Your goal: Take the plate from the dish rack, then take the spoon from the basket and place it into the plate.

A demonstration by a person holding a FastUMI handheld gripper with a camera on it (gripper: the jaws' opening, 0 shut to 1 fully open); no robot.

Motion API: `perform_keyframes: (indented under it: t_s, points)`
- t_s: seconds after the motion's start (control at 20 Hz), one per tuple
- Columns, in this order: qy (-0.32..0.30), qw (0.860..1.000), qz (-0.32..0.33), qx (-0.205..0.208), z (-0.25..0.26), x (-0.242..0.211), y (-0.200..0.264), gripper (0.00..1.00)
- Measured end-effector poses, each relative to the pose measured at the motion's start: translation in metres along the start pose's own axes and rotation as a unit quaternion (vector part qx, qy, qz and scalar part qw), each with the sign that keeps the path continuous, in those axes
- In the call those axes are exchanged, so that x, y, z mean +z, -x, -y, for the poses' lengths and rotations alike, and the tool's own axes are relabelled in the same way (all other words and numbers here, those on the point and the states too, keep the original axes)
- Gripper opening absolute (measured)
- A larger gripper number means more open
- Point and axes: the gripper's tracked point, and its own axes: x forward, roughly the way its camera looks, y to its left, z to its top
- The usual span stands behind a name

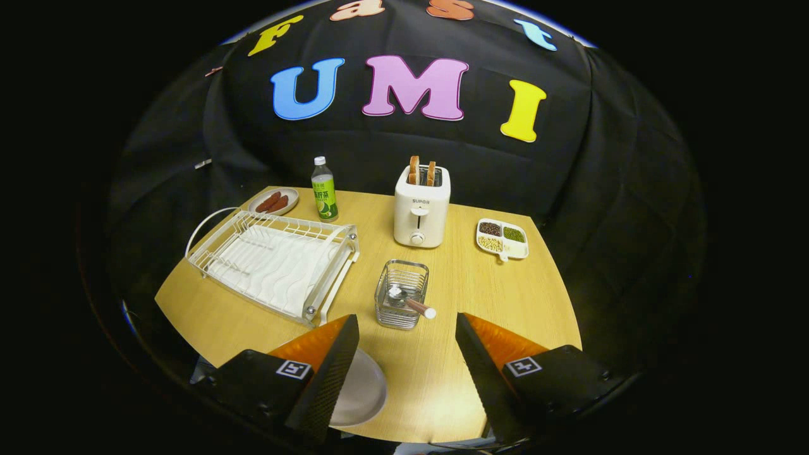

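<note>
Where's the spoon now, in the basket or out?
In. The spoon lies tipped in the wire basket, handle poking over its rim, just ahead of the open gripper, whose fingers touch nothing.

A black cloth wall [404, 158] hangs behind a wooden table [499, 297]. The cloth has folds and goes around both sides. The table top is light brown with a curved front edge. Bright light falls on the table, and the cloth at the sides is dark.

"SUPOR" on the toaster [421, 208]
</note>
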Motion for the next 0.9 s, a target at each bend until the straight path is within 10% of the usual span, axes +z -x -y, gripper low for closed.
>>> perform_keyframes:
  t_s: [0.3,0.9]
  points:
    - [-0.004,0.999,-0.042,0.004,0.011,-0.014,-0.053,0.95]
    - [-0.012,0.996,-0.081,0.029,-0.01,-0.027,-0.085,0.15]
